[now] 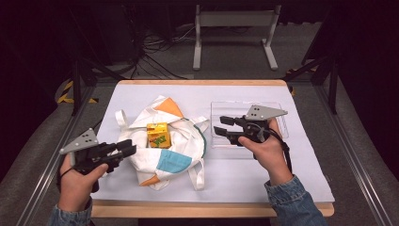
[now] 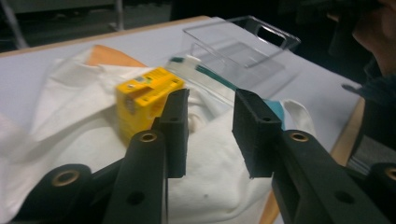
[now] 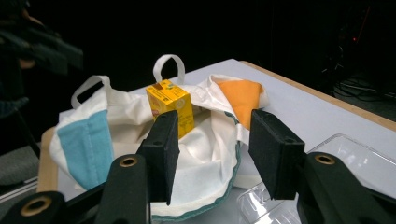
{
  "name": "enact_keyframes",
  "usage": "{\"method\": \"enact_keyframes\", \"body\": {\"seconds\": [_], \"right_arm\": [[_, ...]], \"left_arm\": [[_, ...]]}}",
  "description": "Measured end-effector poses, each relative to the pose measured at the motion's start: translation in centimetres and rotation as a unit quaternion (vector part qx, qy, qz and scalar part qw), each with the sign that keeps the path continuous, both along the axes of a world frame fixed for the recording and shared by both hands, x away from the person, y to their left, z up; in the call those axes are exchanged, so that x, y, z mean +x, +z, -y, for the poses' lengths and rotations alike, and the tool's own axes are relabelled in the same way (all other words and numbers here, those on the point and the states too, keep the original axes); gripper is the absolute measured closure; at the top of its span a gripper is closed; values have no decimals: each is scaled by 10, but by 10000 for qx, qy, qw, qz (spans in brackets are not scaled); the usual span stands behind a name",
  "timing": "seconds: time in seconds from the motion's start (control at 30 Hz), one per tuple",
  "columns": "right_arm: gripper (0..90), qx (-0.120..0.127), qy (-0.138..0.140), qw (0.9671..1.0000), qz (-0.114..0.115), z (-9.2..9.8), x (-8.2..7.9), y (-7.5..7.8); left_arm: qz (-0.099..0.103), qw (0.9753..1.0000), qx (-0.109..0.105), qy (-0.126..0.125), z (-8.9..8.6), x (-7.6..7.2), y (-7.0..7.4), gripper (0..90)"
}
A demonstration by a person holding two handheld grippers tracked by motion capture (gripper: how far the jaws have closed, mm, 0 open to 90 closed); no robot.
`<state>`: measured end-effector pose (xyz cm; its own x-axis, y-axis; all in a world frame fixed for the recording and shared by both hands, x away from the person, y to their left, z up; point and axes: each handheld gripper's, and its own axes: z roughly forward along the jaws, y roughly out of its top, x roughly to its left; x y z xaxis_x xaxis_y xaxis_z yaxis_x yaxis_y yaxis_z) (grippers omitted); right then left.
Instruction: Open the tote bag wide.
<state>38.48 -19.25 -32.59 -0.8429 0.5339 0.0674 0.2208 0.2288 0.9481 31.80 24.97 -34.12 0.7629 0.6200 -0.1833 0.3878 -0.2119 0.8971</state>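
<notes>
Carton stands on the bag, untouched; the tray is empty.
Your left gripper (image 1: 126, 147) and right gripper (image 1: 220, 125) both gape empty; yellow carton (image 1: 158, 134) probably sits atop the tote bag (image 1: 181, 141), clear tray (image 1: 277, 123) awaits near the table's far right corner.

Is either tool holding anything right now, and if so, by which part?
Nothing is held. The left tool and the right tool both have open, empty jaws. The yellow carton stands free on the white tote bag.
</notes>
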Motion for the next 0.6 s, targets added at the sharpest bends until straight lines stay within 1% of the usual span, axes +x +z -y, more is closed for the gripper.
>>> {"method": "enact_keyframes", "body": {"seconds": [0.03, 0.07, 0.13, 0.2, 0.27, 0.33, 0.37, 0.4, 0.5, 0.53, 0.57, 0.6], "right_arm": [[530, 0, 0, 10000, 0, 0, 0, 0], [530, 21, 15, 10000, -9, 1, -1, 0], [531, -1, -12, 10000, 48, 1, -2, 0], [530, -30, 4, 10000, 69, 0, -3, 0], [529, -49, -17, 9999, 110, -1, -4, 0], [528, -19, -13, 9999, 126, -1, -4, 0], [528, -19, -13, 9999, 126, -1, -4, 0], [526, -26, -18, 9999, 132, -1, -4, 0], [522, -27, -25, 9999, 138, -2, -4, -1], [521, -31, -28, 9999, 156, -1, -4, 0], [521, -31, -28, 9999, 156, -1, -4, 0], [520, -12, -26, 9999, 154, -1, -4, 0]], "left_arm": [[6, 9999, 94, -91, 5, 1, -2, 686], [-53, 9997, 143, -213, 13, 2, -7, 706], [-109, 9989, 232, -390, 23, 3, -13, 731], [-100, 9978, 327, -568, 32, 5, -20, 738], [-66, 9967, 402, -702, 39, 8, -30, 724], [-147, 9967, 425, -681, 43, 13, -39, 734], [-147, 9967, 425, -681, 43, 13, -39, 743], [-159, 9968, 446, -651, 44, 16, -44, 743], [-313, 9956, 682, -568, 48, 21, -58, 761], [-438, 9945, 771, -565, 50, 24, -66, 764], [-438, 9945, 771, -565, 50, 24, -66, 766], [-519, 9935, 830, -578, 51, 25, -72, 766]]}}
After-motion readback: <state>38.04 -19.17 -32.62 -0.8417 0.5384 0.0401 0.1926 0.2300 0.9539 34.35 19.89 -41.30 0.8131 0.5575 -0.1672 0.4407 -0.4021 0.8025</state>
